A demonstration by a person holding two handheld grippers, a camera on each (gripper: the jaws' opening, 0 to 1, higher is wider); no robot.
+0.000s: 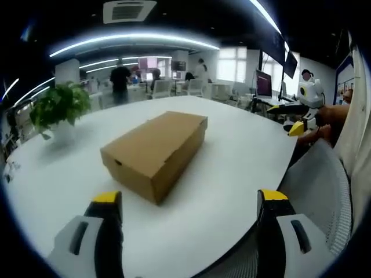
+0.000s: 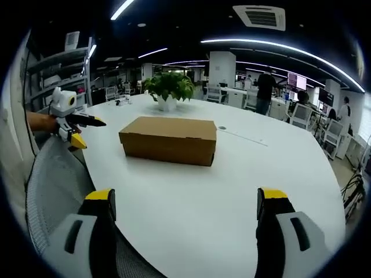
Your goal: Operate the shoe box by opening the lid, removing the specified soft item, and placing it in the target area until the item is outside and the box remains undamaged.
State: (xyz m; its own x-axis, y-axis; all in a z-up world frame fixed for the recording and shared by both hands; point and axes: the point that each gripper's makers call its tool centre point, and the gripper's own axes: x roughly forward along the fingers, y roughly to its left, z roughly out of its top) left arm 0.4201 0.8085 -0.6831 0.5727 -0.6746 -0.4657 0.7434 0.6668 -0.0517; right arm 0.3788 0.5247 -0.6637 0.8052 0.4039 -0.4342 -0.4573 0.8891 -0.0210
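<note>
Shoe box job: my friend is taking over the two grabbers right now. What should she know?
Left gripper: open, empty, short of the box.
Right gripper: open, empty, also held back.
Shoe box: brown cardboard, lid shut, lying flat on the white table, near a potted plant.
Done: nothing yet.
Left: lift the lid gently, take out the soft item, set it in the target area. What's inside can't be seen yet.

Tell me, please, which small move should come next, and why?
Probably bring the left gripper forward to the closed brown cardboard shoe box on the round white table. The lid is still shut, and both the left gripper and the right gripper are open, holding nothing and apart from the box.
</note>
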